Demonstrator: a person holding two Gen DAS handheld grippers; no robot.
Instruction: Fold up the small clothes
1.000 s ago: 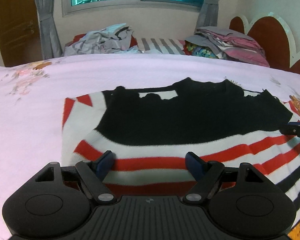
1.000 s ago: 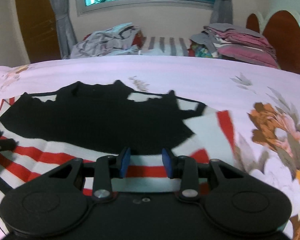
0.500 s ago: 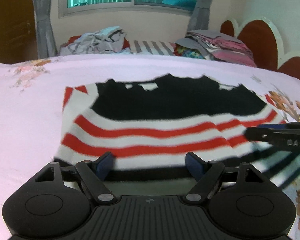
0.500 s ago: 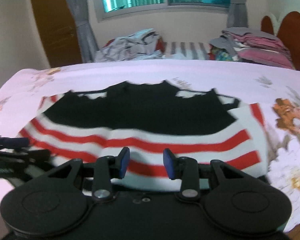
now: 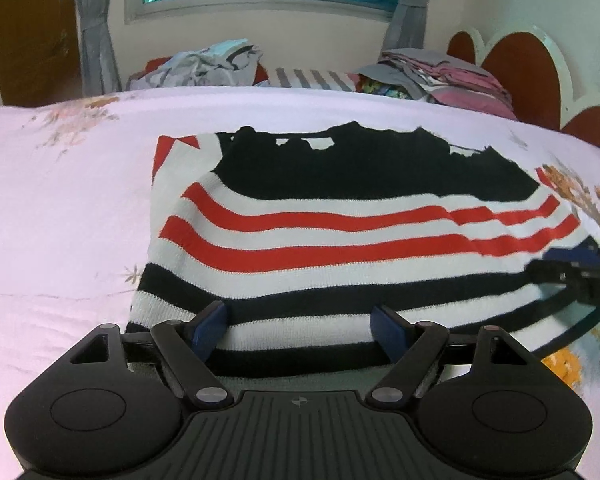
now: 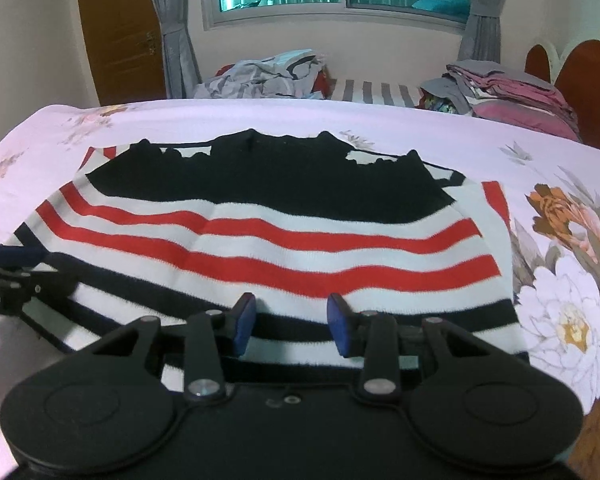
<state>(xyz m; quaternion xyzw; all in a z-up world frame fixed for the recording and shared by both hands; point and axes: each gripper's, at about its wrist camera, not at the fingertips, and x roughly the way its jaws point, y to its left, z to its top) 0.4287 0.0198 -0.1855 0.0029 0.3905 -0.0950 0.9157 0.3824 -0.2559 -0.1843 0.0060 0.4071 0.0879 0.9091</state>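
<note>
- The sweater (image 5: pixel 340 232) lies flat mid-bed (image 5: pixel 60 220), its black-striped hem toward the near edge.
- The left gripper (image 5: pixel 300 328) is wide open, holding nothing, over the hem.
- The right gripper (image 6: pixel 291 322) is partly open, holding nothing, over the hem.
- Clothes piles (image 6: pixel 508 96) sit along the far edge.

Black sweater (image 5: pixel 340 208) with white, red and black stripes, pale pink floral bedsheet (image 5: pixel 60 208), blue-padded black gripper (image 5: pixel 300 330)
</note>
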